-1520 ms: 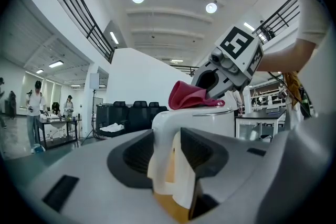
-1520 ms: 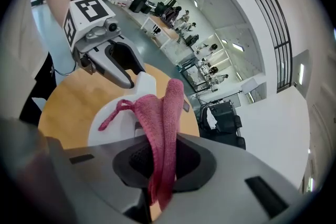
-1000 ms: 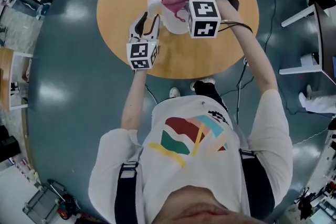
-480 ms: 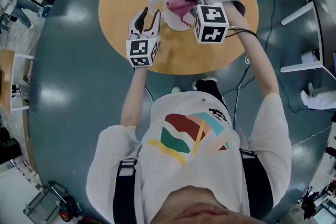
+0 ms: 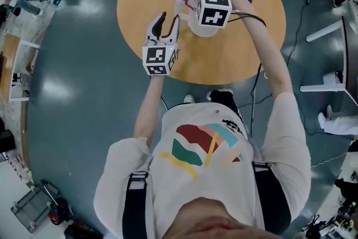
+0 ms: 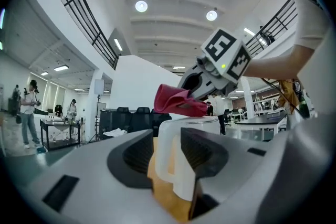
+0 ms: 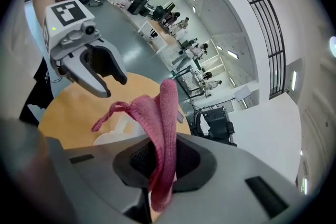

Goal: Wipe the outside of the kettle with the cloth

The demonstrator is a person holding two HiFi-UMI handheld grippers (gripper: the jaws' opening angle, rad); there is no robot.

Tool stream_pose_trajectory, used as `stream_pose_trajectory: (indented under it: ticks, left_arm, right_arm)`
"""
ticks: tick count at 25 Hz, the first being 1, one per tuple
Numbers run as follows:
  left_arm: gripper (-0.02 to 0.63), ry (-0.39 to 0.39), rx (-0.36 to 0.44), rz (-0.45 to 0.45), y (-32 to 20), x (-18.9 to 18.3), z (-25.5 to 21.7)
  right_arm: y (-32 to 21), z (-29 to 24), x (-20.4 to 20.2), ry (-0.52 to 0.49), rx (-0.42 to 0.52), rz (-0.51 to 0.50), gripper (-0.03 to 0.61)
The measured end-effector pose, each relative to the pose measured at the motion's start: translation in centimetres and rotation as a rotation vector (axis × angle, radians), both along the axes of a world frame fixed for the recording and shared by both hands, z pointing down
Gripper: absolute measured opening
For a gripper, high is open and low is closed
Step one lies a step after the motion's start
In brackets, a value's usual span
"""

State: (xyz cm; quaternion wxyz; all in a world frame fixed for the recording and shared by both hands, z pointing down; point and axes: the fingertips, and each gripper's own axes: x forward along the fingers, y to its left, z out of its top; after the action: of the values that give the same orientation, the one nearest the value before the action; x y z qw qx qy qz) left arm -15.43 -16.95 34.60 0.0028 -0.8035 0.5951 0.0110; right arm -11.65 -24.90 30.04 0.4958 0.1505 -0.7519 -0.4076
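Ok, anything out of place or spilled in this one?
Nothing stands out. The kettle stands upright on the table, no spill shows, the right gripper holds the cloth at its top, and the left gripper is open beside its handle.

white printed tee (image 5: 184, 117), dark straps (image 5: 134, 204) (two), grey left tongs (image 5: 167, 20)

The left hand-held gripper (image 6: 167, 136) fills the foreground with its two grey jaws standing apart, and the white kettle (image 6: 193, 121) shows its looped handle (image 6: 167, 160) in the gap between the ribbed pads (image 6: 137, 152); whether either pad touches it cannot be told. Below the handle a strip of orange-brown counter (image 6: 164, 196) is visible. Above the kettle's top, the right hand-held gripper (image 6: 197, 86) pinches a crumpled red cloth (image 6: 176, 101).
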Motion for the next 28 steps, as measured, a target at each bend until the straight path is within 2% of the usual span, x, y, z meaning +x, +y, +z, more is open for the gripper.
stream_pose_trajectory:
  ticks: [3, 7, 17, 28]
  left_arm:
    - [0.196, -0.004, -0.003, -0.016, 0.1, -1.7, 0.0]
    - [0.195, 0.033, -0.020, -0.050, 0.2, -4.7, 0.2]
    - [0.195, 0.020, 0.006, -0.016, 1.0, -3.3, -0.8]
    - [0.195, 0.042, 0.085, -0.033, 3.2, -3.9, -3.8]
  right_arm:
    - [-1.4, 0.5, -2.1, 0.026, 0.000, -0.001, 0.038]
    - [-1.3, 1.6, -4.2, 0.058, -0.019, -0.011, 0.038]
    - [1.9, 2.5, -3.3, 0.060, -0.015, -0.037, 0.039]
    - [5.3, 3.9, -1.9, 0.033, -0.083, -0.035, 0.039]
